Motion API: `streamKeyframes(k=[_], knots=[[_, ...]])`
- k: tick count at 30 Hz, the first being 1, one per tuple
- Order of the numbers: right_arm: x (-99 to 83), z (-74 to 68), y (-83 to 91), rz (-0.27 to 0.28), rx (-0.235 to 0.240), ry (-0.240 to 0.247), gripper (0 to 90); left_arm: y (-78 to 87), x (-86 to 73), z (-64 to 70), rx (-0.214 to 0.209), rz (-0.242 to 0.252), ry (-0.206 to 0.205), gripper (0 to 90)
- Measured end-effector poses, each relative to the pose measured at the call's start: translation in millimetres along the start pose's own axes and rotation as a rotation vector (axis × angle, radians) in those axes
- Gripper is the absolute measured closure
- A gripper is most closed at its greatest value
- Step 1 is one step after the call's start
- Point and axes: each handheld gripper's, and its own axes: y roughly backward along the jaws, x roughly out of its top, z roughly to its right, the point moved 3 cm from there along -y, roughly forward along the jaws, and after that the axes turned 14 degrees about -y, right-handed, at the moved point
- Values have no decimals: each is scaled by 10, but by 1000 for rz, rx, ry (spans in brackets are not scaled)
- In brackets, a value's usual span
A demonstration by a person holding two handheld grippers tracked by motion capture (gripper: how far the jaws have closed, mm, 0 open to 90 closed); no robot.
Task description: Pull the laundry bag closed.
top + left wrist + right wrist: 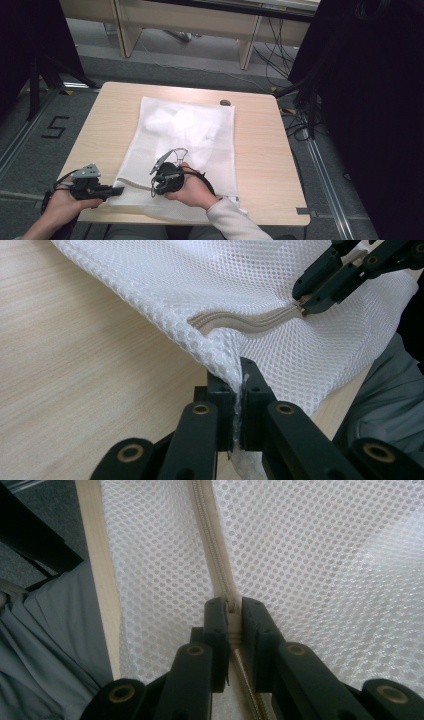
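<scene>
Mesh bag (200, 135) is mid-zipping: left gripper (117, 190) pinches its seven-o'clock corner, right gripper (231, 611) clamps the zipper pull (230, 601), next likely drawn steadily toward three o'clock.

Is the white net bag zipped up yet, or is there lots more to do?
Already done: the left gripper has pinched the mesh bag at its near corner, holding it steady. In hand: the right gripper is closed on the zipper pull. Left: running it along the zipper. Whether the teeth there are joined or apart is too hard to tell, so the sliding seems barely begun.
</scene>
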Motion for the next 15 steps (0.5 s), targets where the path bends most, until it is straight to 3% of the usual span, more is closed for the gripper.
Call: streamKeyframes(k=[5,13,15], knots=[[-8,12,-3,-10,-31,-2,823,11,-2,-4,-1,-4,0,858],[-21,9,19,-15,-31,-18,824,2,2,2,6,2,1,858],[-26,21,29,-20,-27,-2,824,2,2,0,6,0,3,859]])
